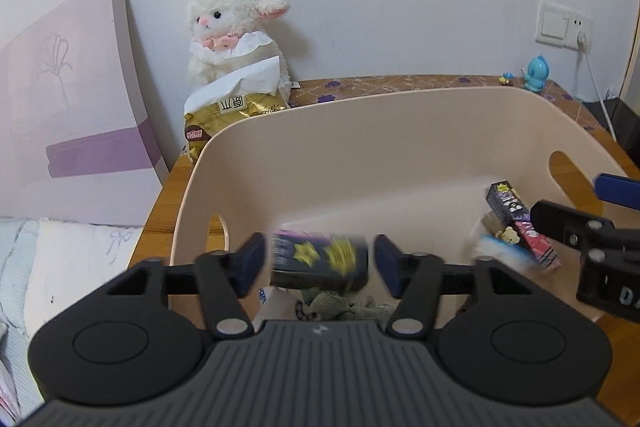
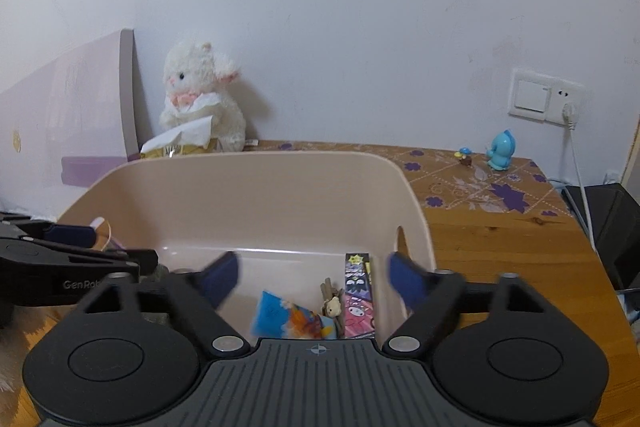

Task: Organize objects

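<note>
A beige plastic bin (image 1: 360, 131) with handle cutouts stands on the wooden table; it also shows in the right wrist view (image 2: 248, 195). My left gripper (image 1: 318, 263) is open over the bin. A dark box with yellow stars (image 1: 320, 259) sits blurred between its fingers, apart from both pads. My right gripper (image 2: 312, 275) is open and empty over the bin's right end. Below it lie a blue snack packet (image 2: 288, 319), a small bear charm (image 2: 331, 307) and a long dark and pink box (image 2: 358, 291). That box also shows in the left wrist view (image 1: 520, 223).
A white plush lamb (image 1: 236, 31) and a gold tissue pack (image 1: 236, 111) stand behind the bin at the wall. A blue figurine (image 2: 500, 151) and a tiny mushroom toy (image 2: 464, 157) sit on the floral mat (image 2: 472, 183). A wall socket with a cable (image 2: 568, 115) is at right. A bed headboard (image 1: 76, 87) is at left.
</note>
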Demonstrator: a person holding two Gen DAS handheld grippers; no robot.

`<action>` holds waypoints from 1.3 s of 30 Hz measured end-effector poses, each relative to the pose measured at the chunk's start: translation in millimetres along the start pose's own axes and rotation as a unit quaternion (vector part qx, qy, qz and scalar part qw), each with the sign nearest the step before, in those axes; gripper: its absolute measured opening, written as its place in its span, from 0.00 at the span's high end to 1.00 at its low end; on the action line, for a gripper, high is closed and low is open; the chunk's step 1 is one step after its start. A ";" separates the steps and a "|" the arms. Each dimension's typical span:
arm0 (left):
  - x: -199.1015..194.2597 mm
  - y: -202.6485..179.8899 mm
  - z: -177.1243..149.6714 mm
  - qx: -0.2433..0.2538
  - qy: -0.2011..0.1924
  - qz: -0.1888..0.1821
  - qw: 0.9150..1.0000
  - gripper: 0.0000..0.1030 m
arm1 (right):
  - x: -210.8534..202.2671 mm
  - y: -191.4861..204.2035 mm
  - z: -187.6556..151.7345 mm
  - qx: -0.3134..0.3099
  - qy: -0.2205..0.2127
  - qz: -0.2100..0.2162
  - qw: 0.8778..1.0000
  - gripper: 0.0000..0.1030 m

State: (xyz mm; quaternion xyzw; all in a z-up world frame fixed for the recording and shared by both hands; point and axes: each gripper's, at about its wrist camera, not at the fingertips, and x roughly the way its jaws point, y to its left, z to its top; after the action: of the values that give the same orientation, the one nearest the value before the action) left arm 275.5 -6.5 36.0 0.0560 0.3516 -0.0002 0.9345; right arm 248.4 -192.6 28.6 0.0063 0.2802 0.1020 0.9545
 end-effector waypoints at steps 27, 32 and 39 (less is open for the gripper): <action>-118.1 2.9 -51.4 -0.011 -0.080 0.006 0.997 0.08 | -103.7 18.5 -34.1 -0.007 -0.003 0.009 1.000 0.00; -138.6 -1.2 -67.2 -0.007 -0.094 0.010 0.995 0.07 | -123.2 22.2 -47.7 -0.020 -0.011 0.006 1.000 0.00; -153.8 -3.6 -87.8 -0.013 -0.095 0.013 0.995 0.07 | -146.1 26.6 -67.5 -0.025 -0.010 0.016 1.000 0.00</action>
State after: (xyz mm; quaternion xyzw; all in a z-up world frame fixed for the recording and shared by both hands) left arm 101.9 -6.9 71.1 0.0480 0.2605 0.0110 0.9642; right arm 87.0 -198.6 51.5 -0.0120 0.2679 0.1243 0.9553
